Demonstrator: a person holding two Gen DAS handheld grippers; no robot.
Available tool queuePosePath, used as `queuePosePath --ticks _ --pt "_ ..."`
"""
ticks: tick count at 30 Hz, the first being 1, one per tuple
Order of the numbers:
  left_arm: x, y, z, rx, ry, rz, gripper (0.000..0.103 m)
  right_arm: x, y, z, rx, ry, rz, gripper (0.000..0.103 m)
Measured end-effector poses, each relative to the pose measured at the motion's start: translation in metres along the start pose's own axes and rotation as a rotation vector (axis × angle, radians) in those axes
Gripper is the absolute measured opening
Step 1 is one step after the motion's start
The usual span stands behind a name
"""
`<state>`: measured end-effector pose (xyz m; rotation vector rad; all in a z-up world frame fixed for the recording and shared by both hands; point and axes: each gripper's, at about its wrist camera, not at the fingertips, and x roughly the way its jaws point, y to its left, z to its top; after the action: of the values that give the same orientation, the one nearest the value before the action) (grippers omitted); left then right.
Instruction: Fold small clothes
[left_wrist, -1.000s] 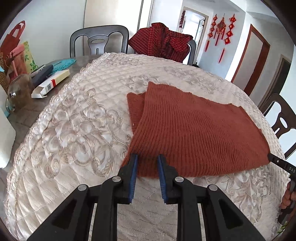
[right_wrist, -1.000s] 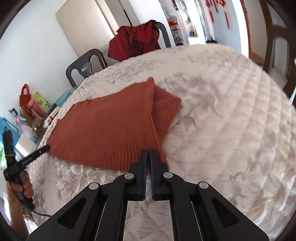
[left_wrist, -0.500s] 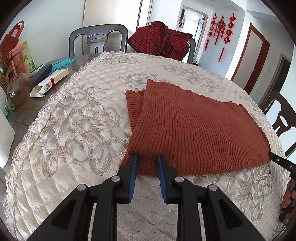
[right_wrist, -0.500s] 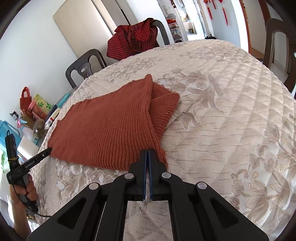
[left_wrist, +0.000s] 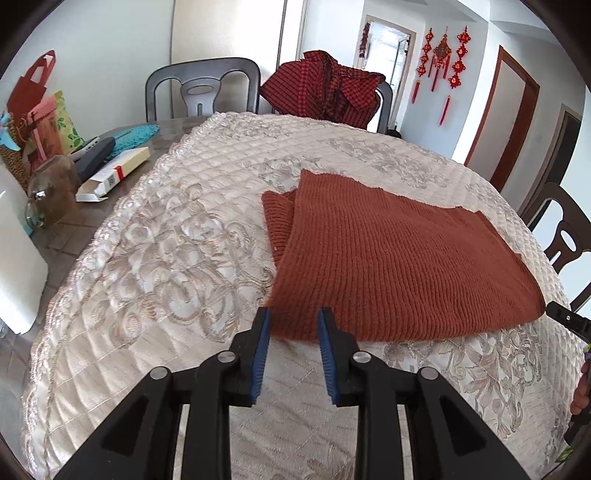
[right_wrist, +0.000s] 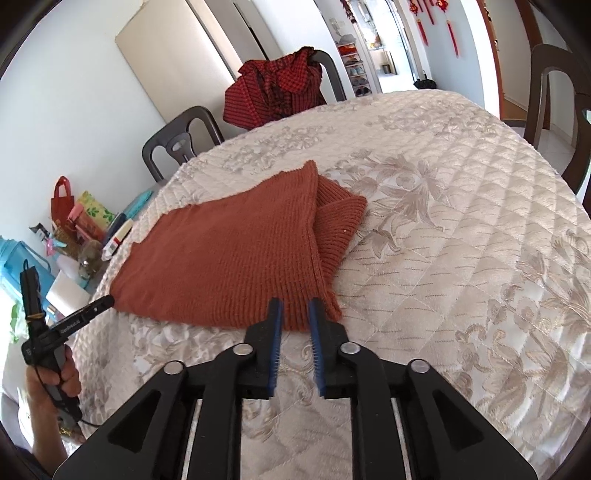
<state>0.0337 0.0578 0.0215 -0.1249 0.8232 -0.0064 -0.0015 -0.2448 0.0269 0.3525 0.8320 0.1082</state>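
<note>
Your rust knit garment (left_wrist: 388, 258) lies folded flat mid-frame on the quilted table (left_wrist: 166, 258). Both the left tongs (left_wrist: 293, 317) and the right tongs (right_wrist: 295, 310) are spread, empty, at its near hem. It looks soft and floppy, so pinch through both layers at the corners.

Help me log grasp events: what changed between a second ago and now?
The right gripper was shut on the near hem of the rust knit sweater; it has now opened and let go, sitting just short of the hem. The left gripper stayed open at the other near corner, and the sweater lies folded in the same place on the quilted cloth.
</note>
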Motion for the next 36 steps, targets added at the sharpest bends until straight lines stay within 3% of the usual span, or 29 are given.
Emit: queuePosePath --ticks 6,10,15,21,36 --pt "-0.005 0.003 -0.007 -0.017 0.008 0.002 0.037 -0.006 0.000 -0.003 0.015 0.002 0.018 0.022" --pt "-0.006 0.010 -0.018 -0.052 0.031 -0.019 0.042 -0.007 -0.006 -0.012 0.049 0.024 0.034 0.040" --pt "-0.008 0.016 -0.030 -0.101 0.036 -0.095 0.049 -0.006 -0.013 -0.029 0.100 0.068 0.065 0.041" --pt "0.007 0.019 -0.017 -0.169 0.023 -0.160 0.056 0.004 -0.012 -0.024 0.120 0.059 0.102 0.042" --pt "0.030 0.035 0.003 -0.363 -0.018 -0.297 0.057 0.027 -0.030 -0.005 0.315 0.010 0.242 0.043"
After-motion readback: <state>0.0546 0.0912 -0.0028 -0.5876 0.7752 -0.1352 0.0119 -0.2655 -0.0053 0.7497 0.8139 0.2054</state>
